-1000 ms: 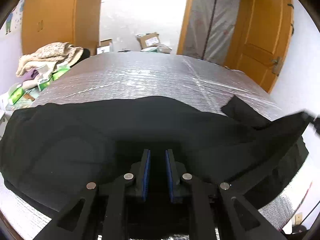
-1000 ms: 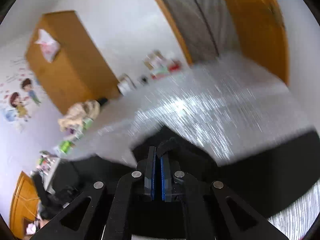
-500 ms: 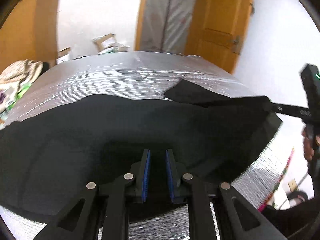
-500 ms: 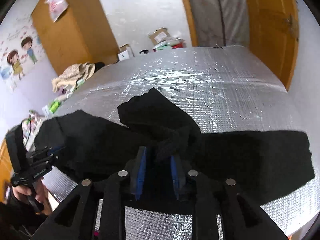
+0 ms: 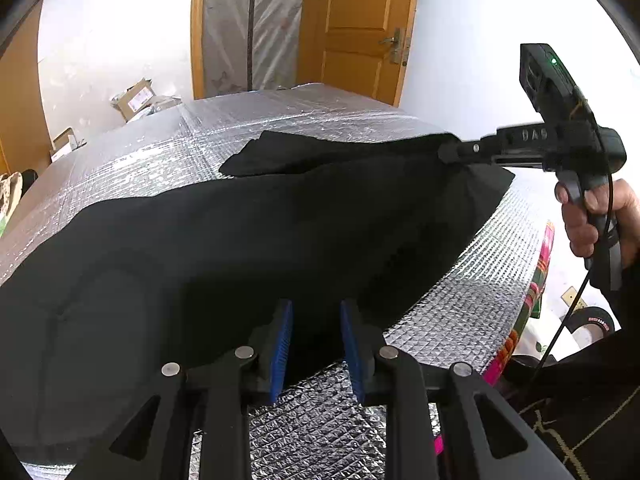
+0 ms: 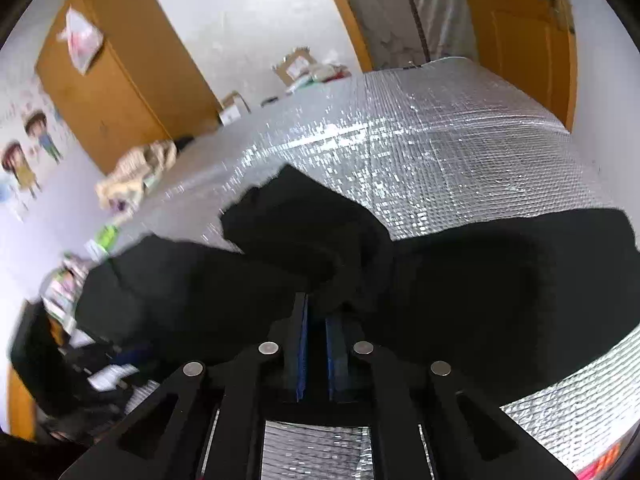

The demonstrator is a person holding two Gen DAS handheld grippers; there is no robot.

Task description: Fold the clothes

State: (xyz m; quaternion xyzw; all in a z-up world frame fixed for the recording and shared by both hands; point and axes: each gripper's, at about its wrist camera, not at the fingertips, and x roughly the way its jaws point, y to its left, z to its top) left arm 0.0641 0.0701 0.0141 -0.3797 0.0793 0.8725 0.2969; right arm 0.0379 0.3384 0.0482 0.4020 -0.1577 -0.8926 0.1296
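Note:
A black garment (image 5: 240, 248) lies spread across the silver foil-covered table (image 5: 320, 120). My left gripper (image 5: 316, 320) is at the garment's near edge. Its jaws are opening, and the cloth's hem lies loose between the blue pads (image 5: 282, 344). My right gripper (image 6: 316, 312) is closing, with a bunch of the black garment (image 6: 480, 288) pinched between its pads. In the left wrist view the right gripper (image 5: 446, 151) holds that corner lifted at the table's right side, with a hand (image 5: 592, 216) on its handle. A folded flap (image 6: 296, 216) lies further back.
The table's right edge shows a colourful cloth (image 5: 536, 292) under the foil, with a tape roll (image 5: 596, 322) on the floor beyond. Cardboard boxes (image 5: 136, 98) and an orange door (image 5: 356, 20) stand behind. A wardrobe (image 6: 116, 76) and a pile of laundry (image 6: 136, 168) are at the left.
The left wrist view has swung to the right and its jaws have spread wider. The right gripper opened, then closed again on the black cloth, and now shows at the right with the hand.

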